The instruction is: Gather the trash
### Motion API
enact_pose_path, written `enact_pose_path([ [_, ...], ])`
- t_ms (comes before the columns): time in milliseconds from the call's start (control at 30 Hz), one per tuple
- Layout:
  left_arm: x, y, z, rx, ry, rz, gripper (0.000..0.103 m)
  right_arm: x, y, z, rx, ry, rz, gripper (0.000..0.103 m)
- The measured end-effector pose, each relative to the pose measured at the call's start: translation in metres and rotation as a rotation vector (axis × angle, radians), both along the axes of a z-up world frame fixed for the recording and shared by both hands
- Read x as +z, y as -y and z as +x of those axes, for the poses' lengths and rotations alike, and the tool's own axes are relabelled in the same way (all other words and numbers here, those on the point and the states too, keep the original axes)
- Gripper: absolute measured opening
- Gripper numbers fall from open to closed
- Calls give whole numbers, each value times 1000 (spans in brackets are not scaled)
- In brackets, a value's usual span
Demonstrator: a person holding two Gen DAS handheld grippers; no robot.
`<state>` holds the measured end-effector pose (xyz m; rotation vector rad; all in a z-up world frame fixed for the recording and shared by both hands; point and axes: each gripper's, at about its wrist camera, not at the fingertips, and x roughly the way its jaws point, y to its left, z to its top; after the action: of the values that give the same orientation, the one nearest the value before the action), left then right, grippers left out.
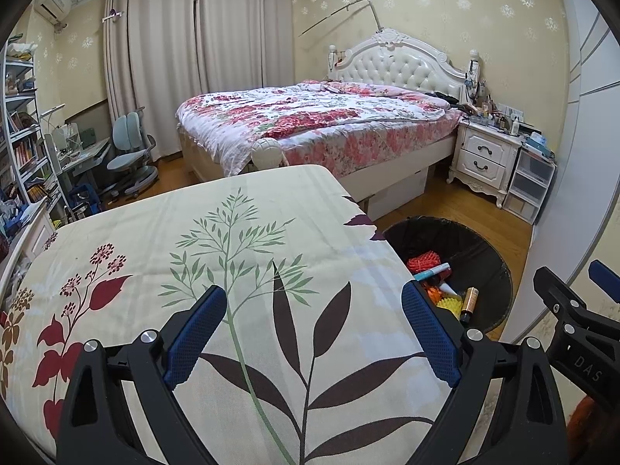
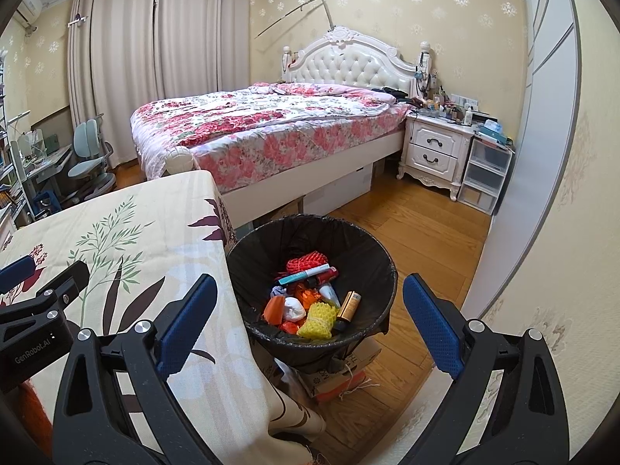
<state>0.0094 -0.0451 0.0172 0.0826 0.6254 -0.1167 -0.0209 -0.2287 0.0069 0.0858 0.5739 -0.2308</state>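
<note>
A round bin lined with a black bag (image 2: 372, 255) stands on the floor at the table's right edge and also shows in the left wrist view as the bin (image 1: 484, 240). Inside it lie several pieces of trash: yellow foam netting (image 2: 318, 317), red netting (image 2: 306, 260), a teal pen-like tube (image 2: 306, 274), a brown bottle (image 2: 348, 305). My right gripper (image 2: 310, 302) hangs open above the bin, holding nothing. My left gripper (image 1: 314, 314) is open over the bare leaf-print tablecloth (image 1: 193, 232). The right gripper (image 1: 573, 302) shows at the left wrist view's right edge.
A bed with a floral quilt (image 2: 271, 124) stands beyond the table. A white nightstand (image 2: 434, 151) and plastic drawers (image 2: 484, 174) sit at the back right. A wardrobe door (image 2: 542, 155) runs along the right. A cardboard box (image 2: 341, 372) lies under the bin. A desk chair (image 1: 128, 147) is far left.
</note>
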Motion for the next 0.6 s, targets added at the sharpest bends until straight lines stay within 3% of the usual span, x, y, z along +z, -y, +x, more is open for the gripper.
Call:
enact_pose_path([
  [600, 0, 0, -3, -2, -1, -3, 91, 0, -1, 0, 0, 0, -1, 94],
])
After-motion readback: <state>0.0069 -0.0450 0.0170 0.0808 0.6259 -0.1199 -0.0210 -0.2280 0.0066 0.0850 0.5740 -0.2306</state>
